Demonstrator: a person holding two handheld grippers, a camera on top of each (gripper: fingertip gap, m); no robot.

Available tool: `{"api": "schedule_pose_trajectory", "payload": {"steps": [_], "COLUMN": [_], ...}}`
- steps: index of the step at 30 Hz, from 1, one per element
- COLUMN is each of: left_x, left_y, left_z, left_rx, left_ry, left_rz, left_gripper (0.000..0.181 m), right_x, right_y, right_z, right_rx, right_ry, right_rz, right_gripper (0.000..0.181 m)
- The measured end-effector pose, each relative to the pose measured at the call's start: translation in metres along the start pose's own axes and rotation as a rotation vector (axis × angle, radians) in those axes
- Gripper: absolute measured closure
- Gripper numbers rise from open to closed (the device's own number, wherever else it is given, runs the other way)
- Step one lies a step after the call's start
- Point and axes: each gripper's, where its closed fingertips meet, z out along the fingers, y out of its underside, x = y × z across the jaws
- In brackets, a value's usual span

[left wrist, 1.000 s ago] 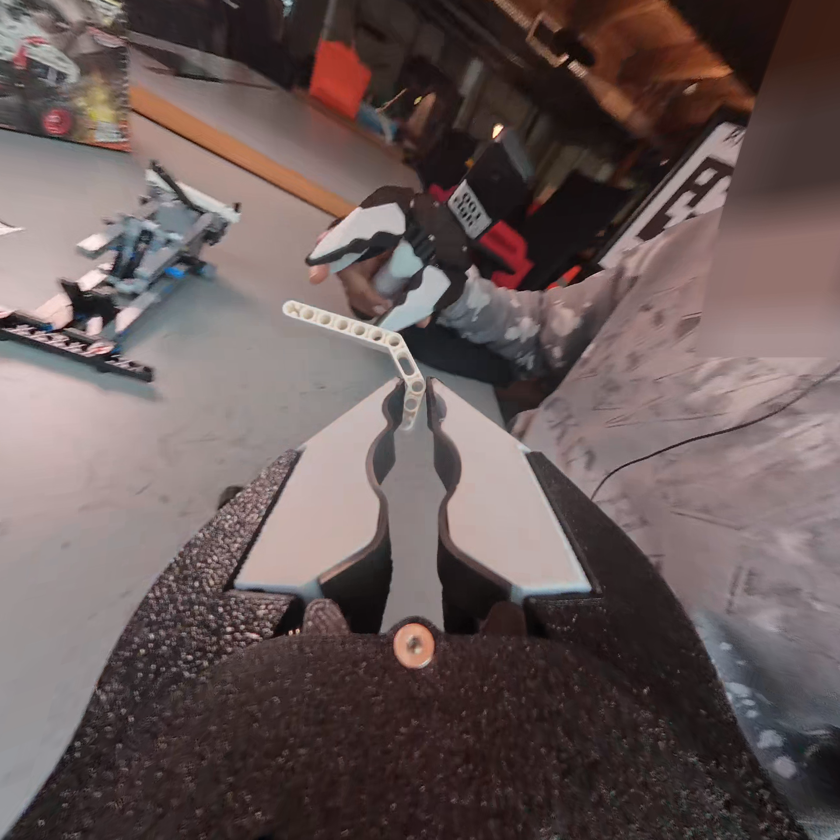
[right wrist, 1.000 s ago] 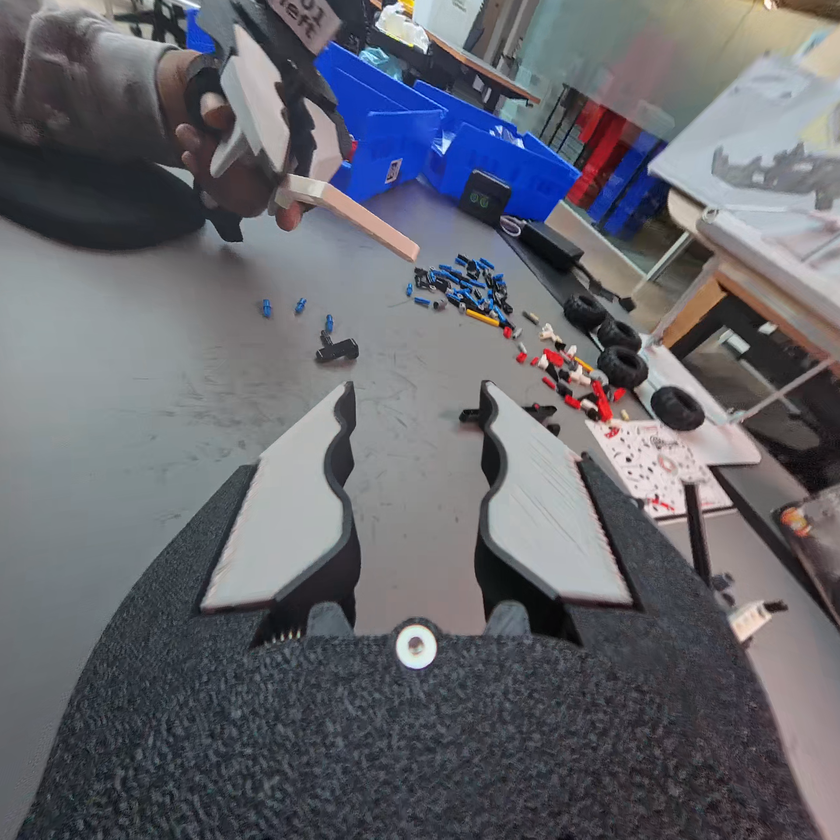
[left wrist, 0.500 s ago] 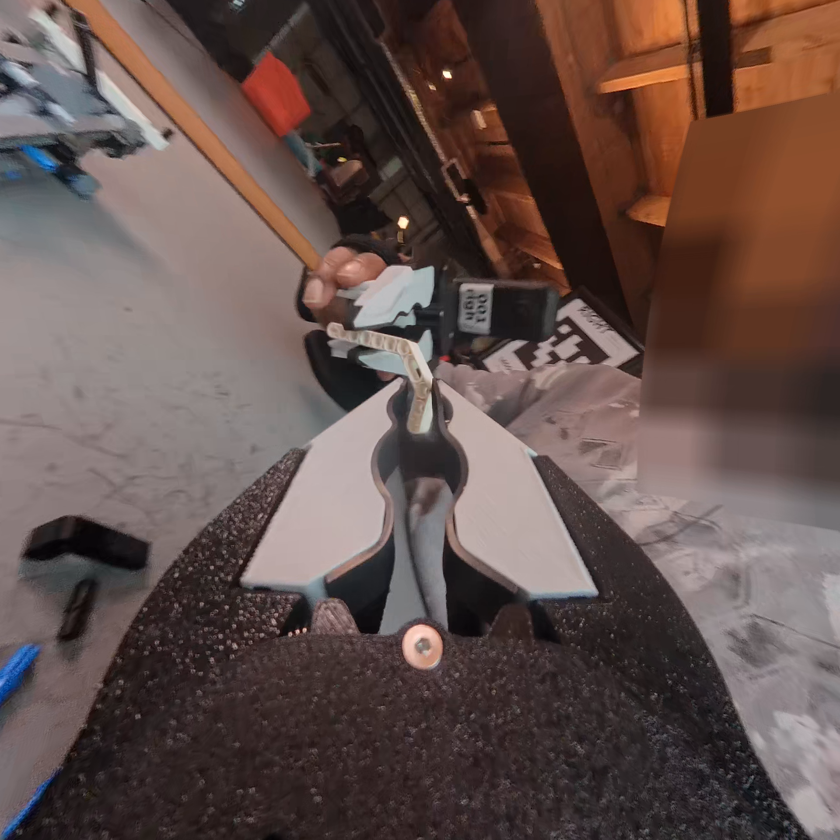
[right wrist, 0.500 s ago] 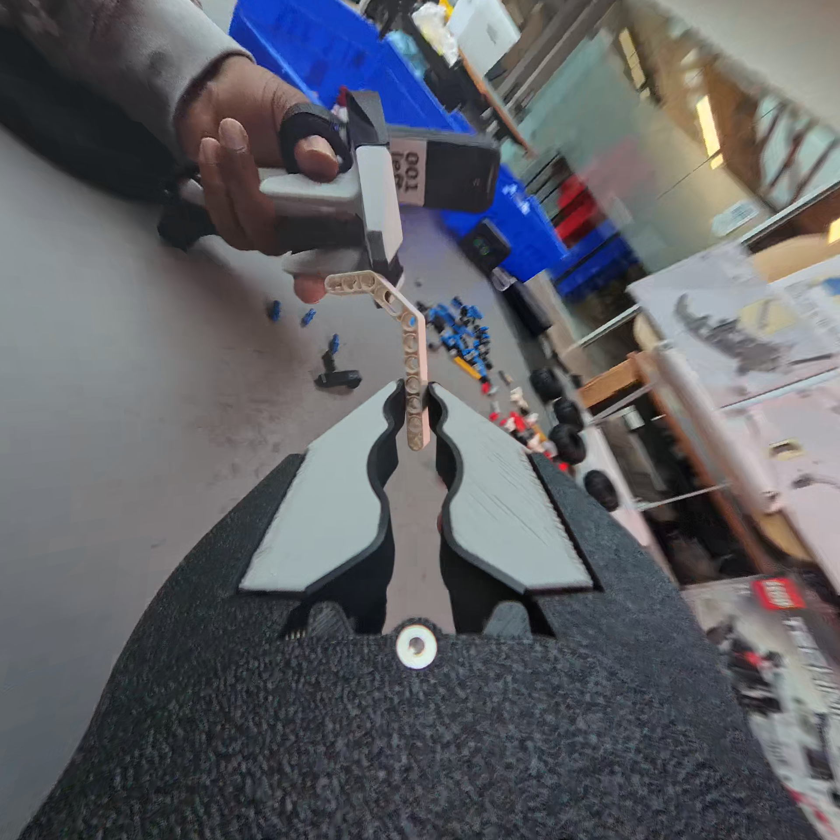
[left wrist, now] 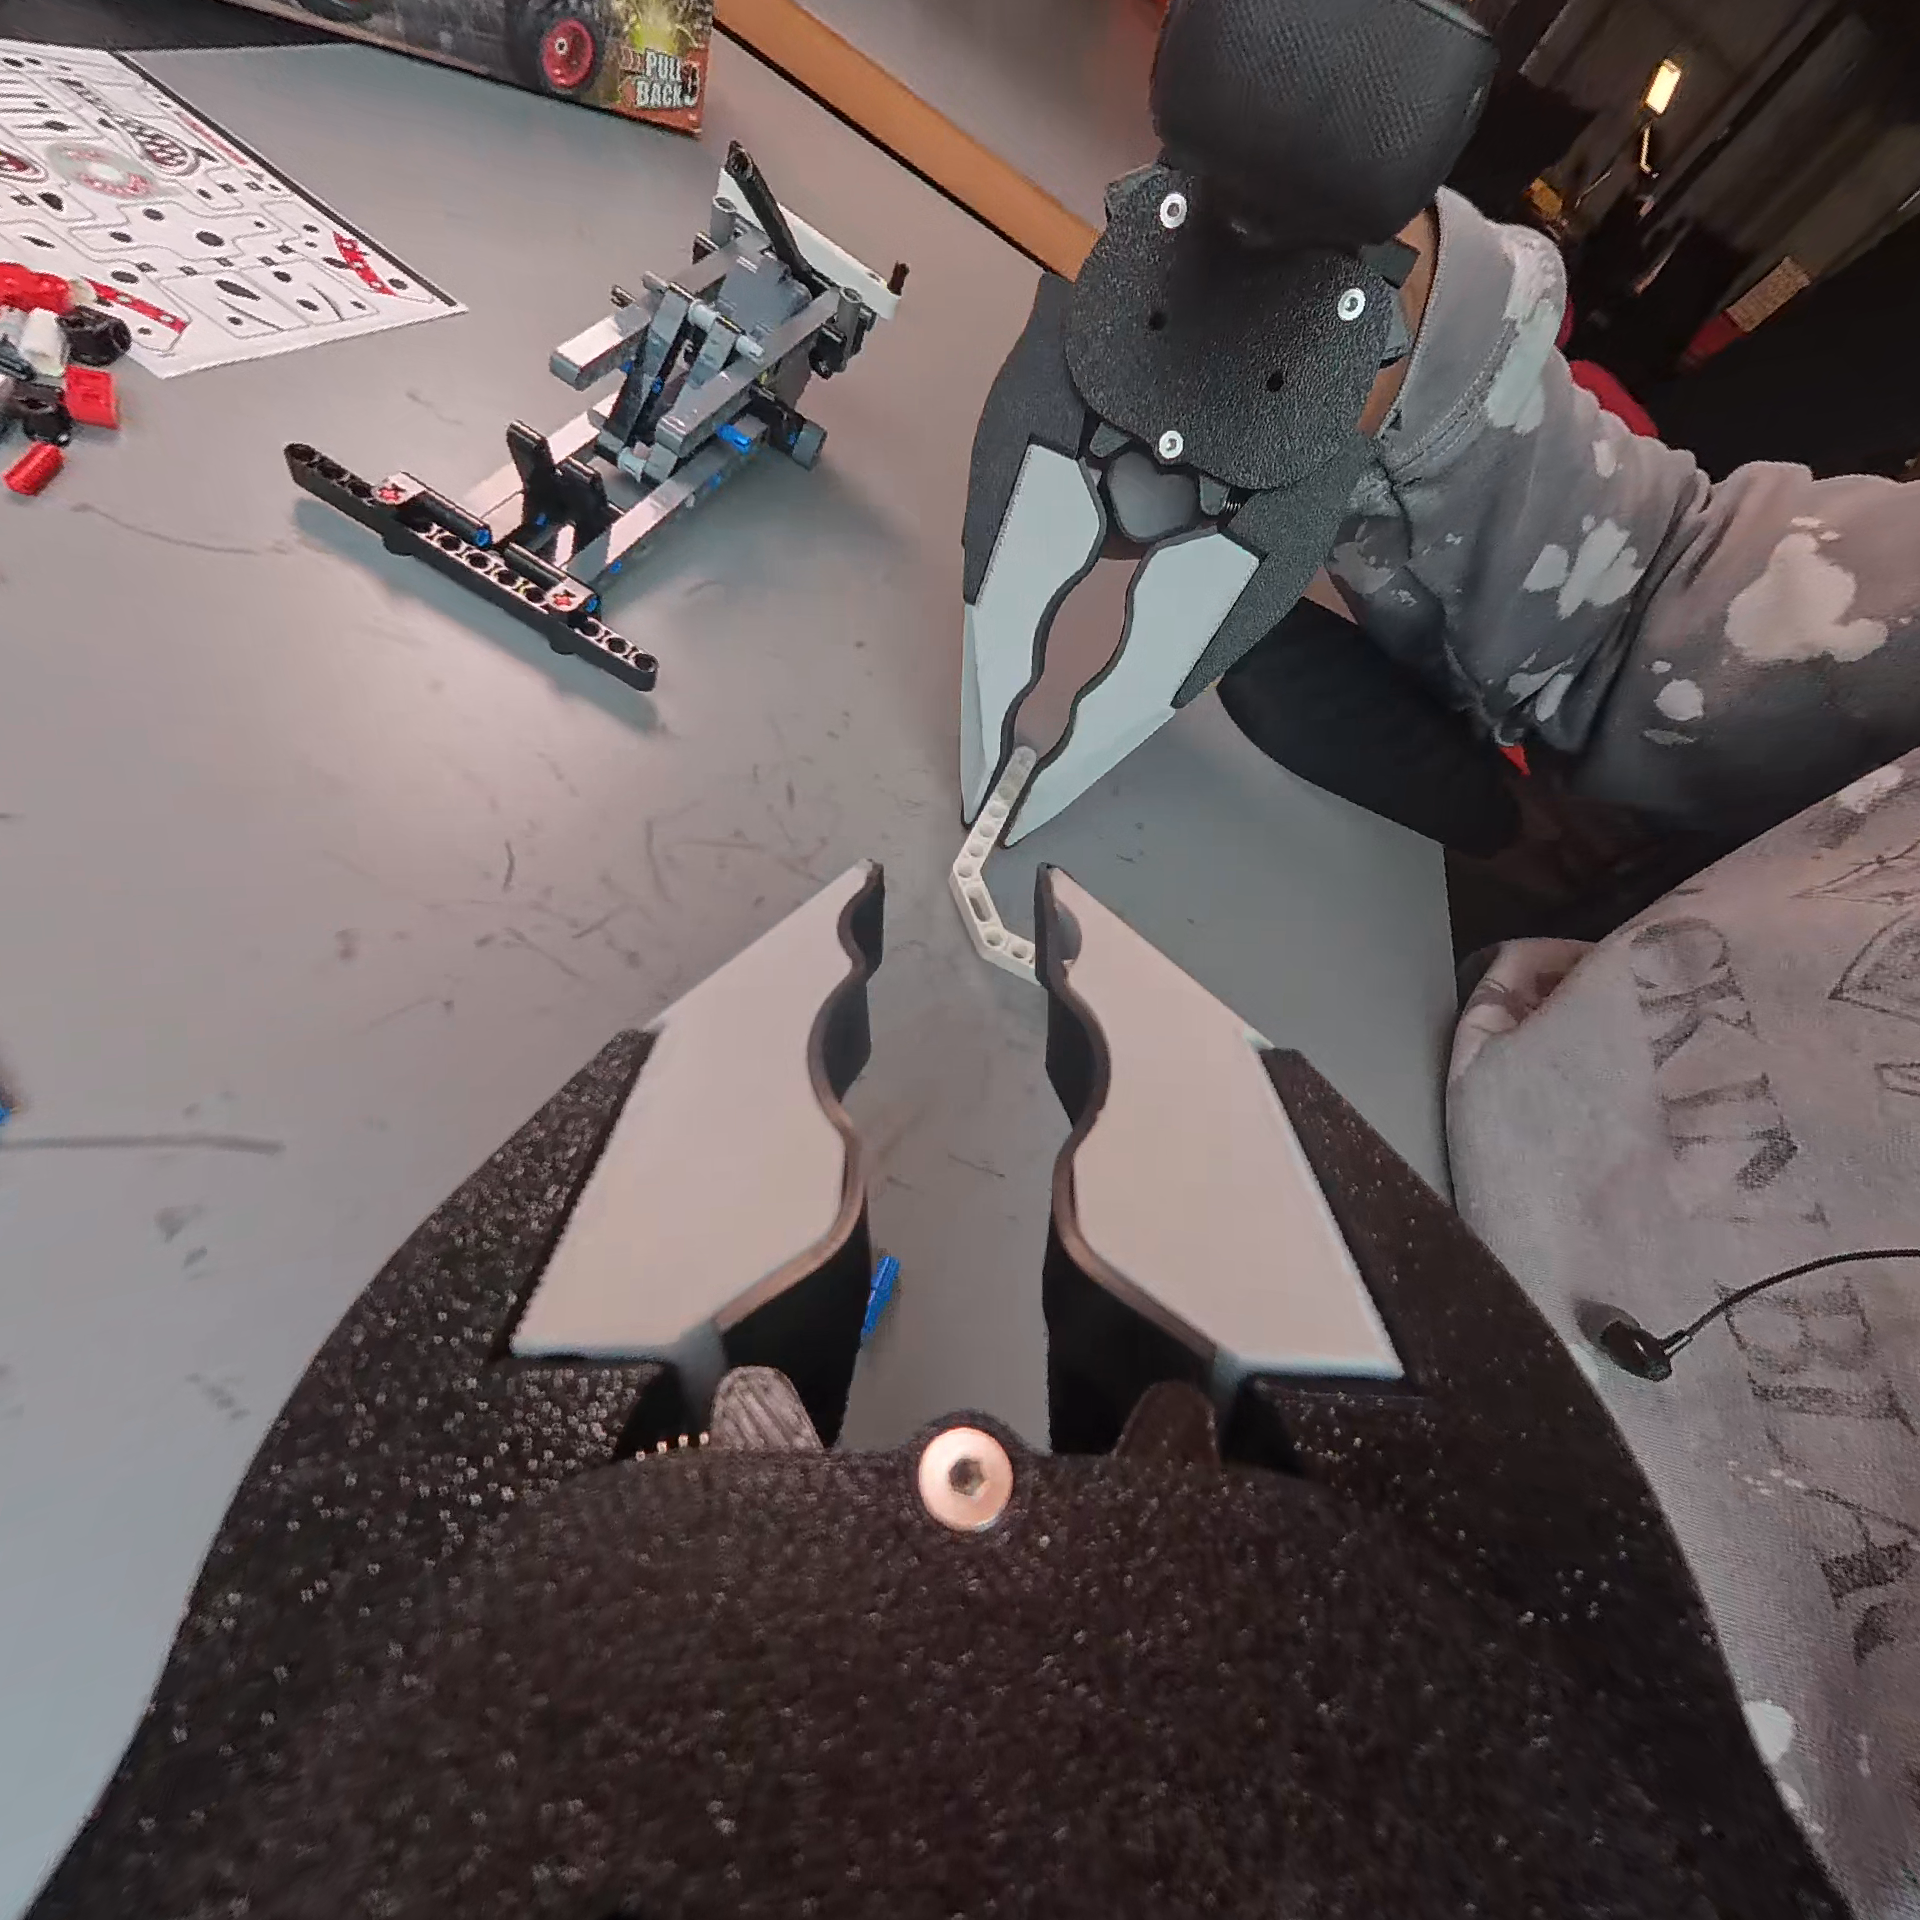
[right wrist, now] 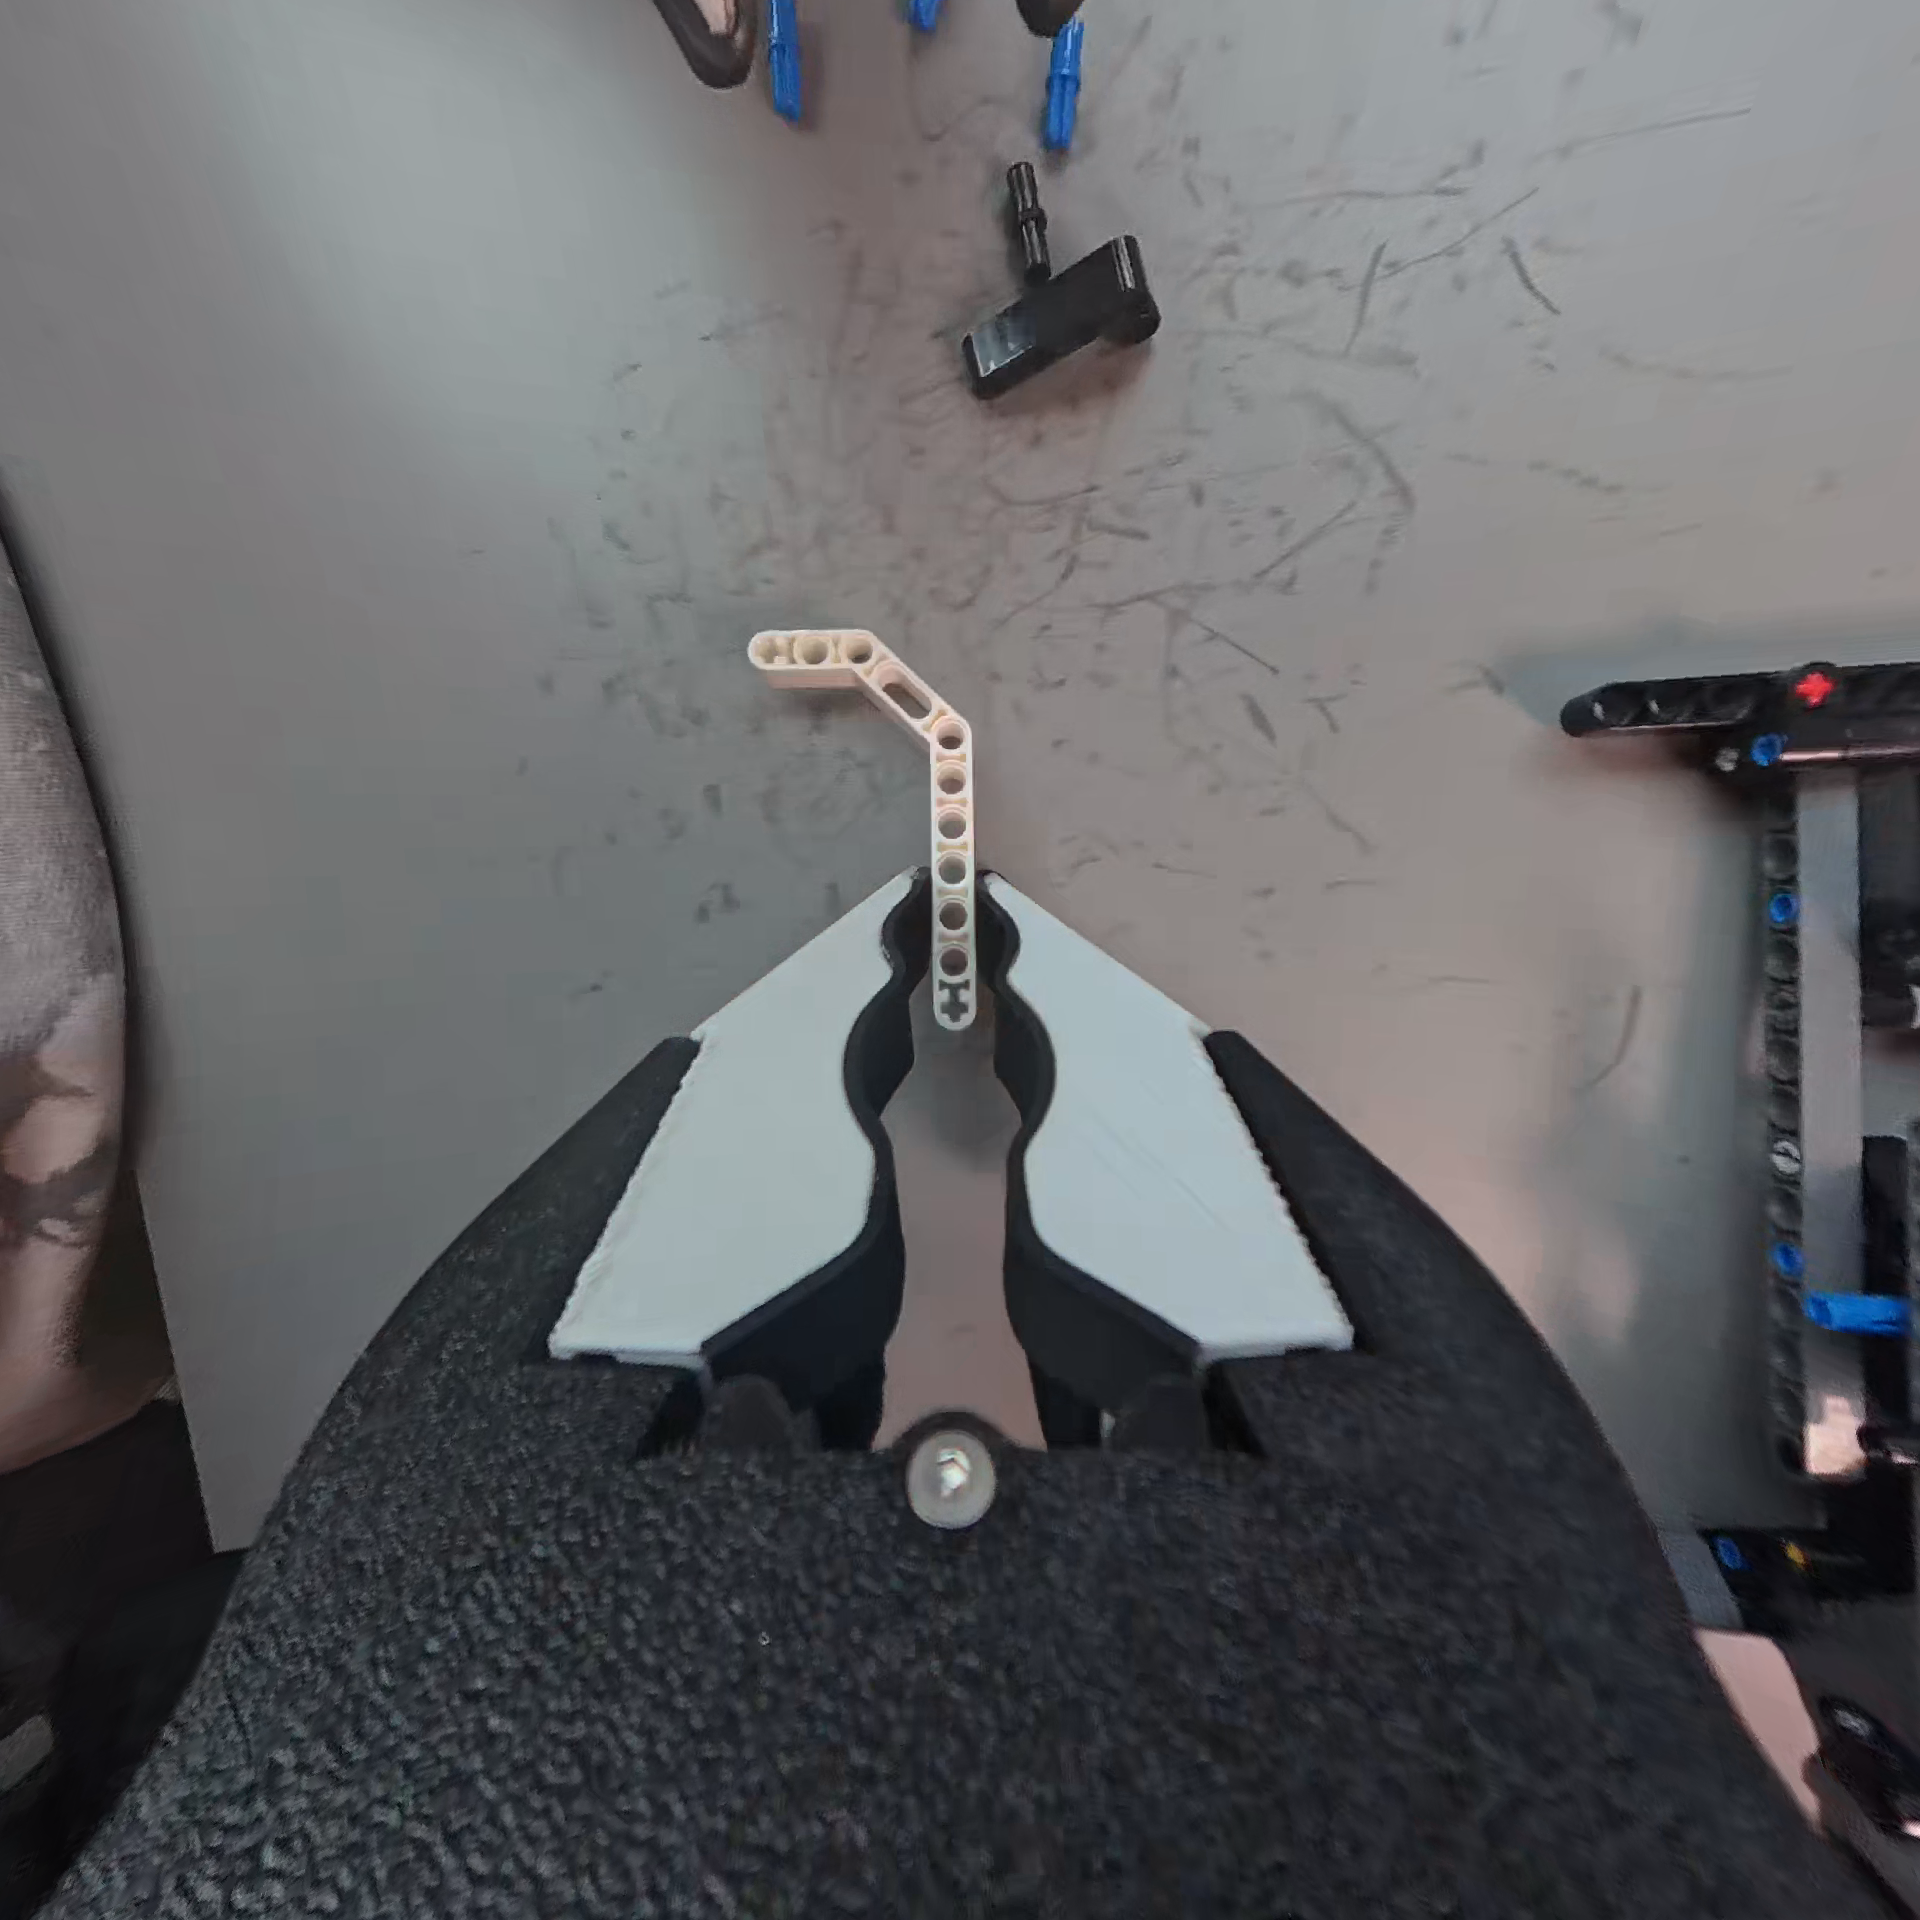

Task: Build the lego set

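A white bent beam [right wrist: 951, 821] with holes is clamped in my right gripper [right wrist: 951, 883], which is shut on its straight end and points down at the grey table [right wrist: 416, 468]. In the left wrist view the right gripper [left wrist: 995, 821] hangs from above with the beam [left wrist: 977, 888] sticking out below its tips. My left gripper [left wrist: 958, 883] is open and empty. The beam's free end sits between its fingertips, close to the right finger [left wrist: 1143, 1122]. The partly built grey and black chassis [left wrist: 644, 416] lies on the table at the far left; it also shows in the right wrist view [right wrist: 1818, 1039].
A sticker sheet [left wrist: 156, 208], the set's box [left wrist: 520, 42] and red loose parts [left wrist: 62, 395] lie far left. A black piece [right wrist: 1060, 312] and blue pins [right wrist: 784, 62] lie beyond the beam. A person's grey sleeve [left wrist: 1558, 582] and lap are at the right. The grippers' ends are close to 11 cm from one another. Between my left fingertips and the black piece [right wrist: 1060, 312] there is roughly 5 cm.
My left gripper has let go of the white beam and opened. My right gripper, which shut on the beam half a second ago, now holds it alone and has turned down toward the table.
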Motion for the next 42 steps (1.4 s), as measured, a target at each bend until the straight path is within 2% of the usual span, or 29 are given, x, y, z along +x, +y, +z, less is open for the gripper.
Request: {"api": "schedule_pose_trajectory", "payload": {"steps": [3, 5, 8, 11, 14, 20, 23, 27, 28, 30, 32, 35, 39, 42], "left_x": [-0.004, -0.007, -0.011, -0.022, -0.042, -0.050, -0.052, -0.054, -0.054, -0.057, -0.047, -0.010, 0.025, 0.034], "left_y": [0.002, 0.005, 0.008, 0.010, 0.019, 0.053, 0.057, 0.060, 0.060, 0.057, 0.041, 0.003, -0.043, -0.062], "left_z": [-0.003, -0.003, -0.005, -0.011, -0.020, -0.020, -0.019, -0.016, -0.015, -0.015, -0.015, -0.011, -0.007, -0.010], "left_rx": [-0.008, -0.022, -0.037, -0.055, -0.134, -0.333, -0.358, -0.369, -0.369, -0.373, -0.284, -0.045, 0.254, 0.403], "left_ry": [-0.026, -0.049, -0.084, -0.159, -0.263, -0.251, -0.255, -0.246, -0.240, -0.265, -0.224, -0.032, 0.216, 0.377], "left_rz": [0.017, 0.035, 0.061, 0.113, 0.202, 0.335, 0.363, 0.357, 0.350, 0.350, 0.315, 0.143, -0.211, -0.450], "left_gripper": [0.152, 0.152, 0.152, 0.153, 0.153, 0.154, 0.157, 0.169, 0.177, 0.178, 0.177, 0.177, 0.177, 0.178], "right_x": [0.000, 0.000, 0.006, 0.005, 0.002, -0.001, 0.000, -0.001, -0.002, -0.002, -0.003, -0.008, -0.018, -0.023], "right_y": [-0.004, -0.007, -0.010, -0.008, 0.006, 0.017, 0.017, 0.015, 0.013, 0.003, -0.012, -0.044, -0.084, -0.100], "right_z": [0.002, 0.002, -0.009, -0.026, -0.029, -0.018, -0.017, -0.020, -0.022, -0.029, -0.042, -0.063, -0.085, -0.097], "right_rx": [0.008, 0.044, 0.134, 0.234, 0.241, 0.254, 0.258, 0.288, 0.308, 0.383, 0.496, 0.670, 0.818, 0.867], "right_ry": [0.007, 0.026, 0.104, 0.162, 0.232, 0.240, 0.235, 0.230, 0.232, 0.243, 0.269, 0.374, 0.639, 0.810], "right_rz": [-0.034, -0.054, -0.082, -0.087, -0.107, -0.097, -0.101, -0.105, -0.108, -0.123, -0.144, -0.231, -0.404, -0.475], "right_gripper": [0.171, 0.157, 0.145, 0.144, 0.145, 0.152, 0.152, 0.152, 0.152, 0.152, 0.152, 0.154, 0.162, 0.162]}}
